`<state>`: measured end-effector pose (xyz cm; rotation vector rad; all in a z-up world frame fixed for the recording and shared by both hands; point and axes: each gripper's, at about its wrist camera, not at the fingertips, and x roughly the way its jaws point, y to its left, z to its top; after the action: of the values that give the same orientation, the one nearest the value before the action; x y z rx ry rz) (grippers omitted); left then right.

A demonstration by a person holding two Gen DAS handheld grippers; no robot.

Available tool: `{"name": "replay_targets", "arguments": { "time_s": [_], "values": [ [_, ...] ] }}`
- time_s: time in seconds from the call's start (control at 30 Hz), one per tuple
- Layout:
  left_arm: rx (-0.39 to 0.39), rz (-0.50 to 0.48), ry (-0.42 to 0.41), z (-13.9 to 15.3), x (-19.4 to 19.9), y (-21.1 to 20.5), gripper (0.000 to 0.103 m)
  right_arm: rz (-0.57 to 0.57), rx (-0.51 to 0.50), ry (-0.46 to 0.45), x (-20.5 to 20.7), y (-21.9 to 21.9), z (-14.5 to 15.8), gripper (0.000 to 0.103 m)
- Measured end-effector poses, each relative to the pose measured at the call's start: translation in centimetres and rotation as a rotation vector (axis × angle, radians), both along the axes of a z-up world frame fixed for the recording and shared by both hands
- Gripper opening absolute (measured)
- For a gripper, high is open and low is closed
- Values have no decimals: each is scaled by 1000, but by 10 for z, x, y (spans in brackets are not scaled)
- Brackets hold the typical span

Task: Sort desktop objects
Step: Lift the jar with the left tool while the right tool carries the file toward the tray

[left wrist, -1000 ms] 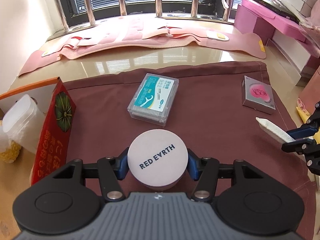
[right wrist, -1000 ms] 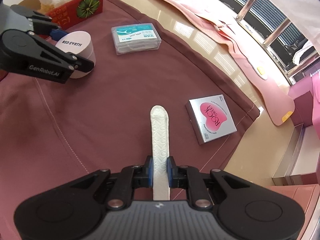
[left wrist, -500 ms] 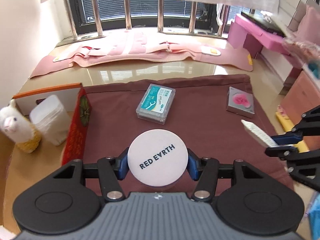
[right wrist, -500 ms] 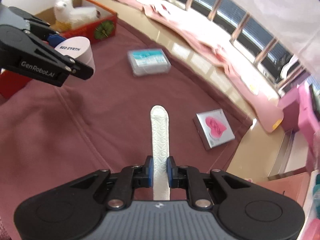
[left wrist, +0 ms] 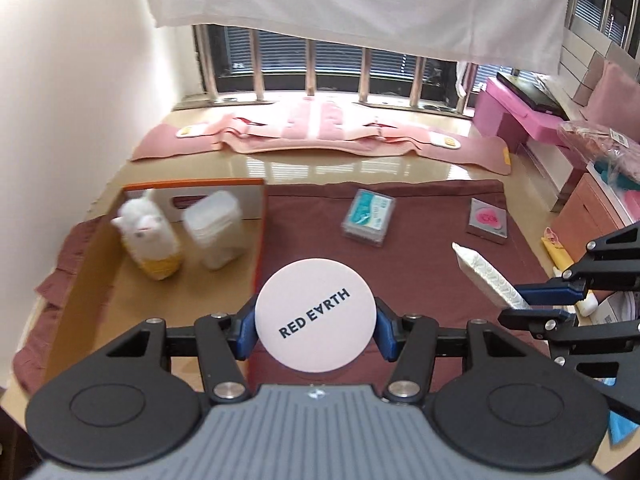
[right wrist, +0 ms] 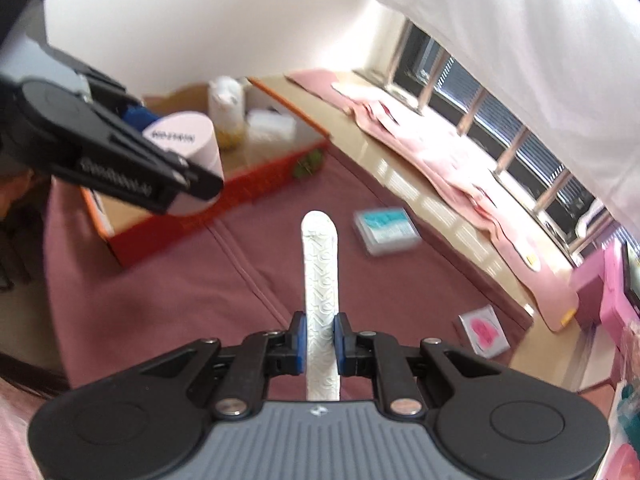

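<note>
My left gripper [left wrist: 315, 330] is shut on a round pale pink jar [left wrist: 315, 320] marked RED EARTH and holds it in the air above the maroon cloth [left wrist: 420, 264], by the right wall of the red and orange box [left wrist: 260, 240]. The jar also shows in the right wrist view [right wrist: 188, 148]. My right gripper [right wrist: 320, 340] is shut on a long white embossed packet [right wrist: 320, 280], held above the cloth; the packet also shows in the left wrist view [left wrist: 486, 276]. A clear floss-pick box [left wrist: 368, 216] and a silver box with a pink heart [left wrist: 488, 220] lie on the cloth.
The box holds a white plush alpaca [left wrist: 150, 236] and a clear plastic container [left wrist: 216, 232]. Pink mats [left wrist: 320, 132] lie along the barred window. Pink storage boxes [left wrist: 516, 116] stand at the right.
Both grippers have risen well above the cloth with their loads. The left gripper has swung left, so the box's inside now shows under it.
</note>
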<state>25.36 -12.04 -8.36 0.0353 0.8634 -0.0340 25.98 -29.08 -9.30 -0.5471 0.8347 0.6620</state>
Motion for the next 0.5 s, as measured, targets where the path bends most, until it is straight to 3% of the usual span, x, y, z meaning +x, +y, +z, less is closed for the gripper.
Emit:
{"name": "replay_targets", "arguments": {
  "time_s": [0.5],
  "values": [
    [-24, 33, 7, 31, -57, 87, 56, 96, 19, -24, -49, 88, 36, 13]
  ]
}}
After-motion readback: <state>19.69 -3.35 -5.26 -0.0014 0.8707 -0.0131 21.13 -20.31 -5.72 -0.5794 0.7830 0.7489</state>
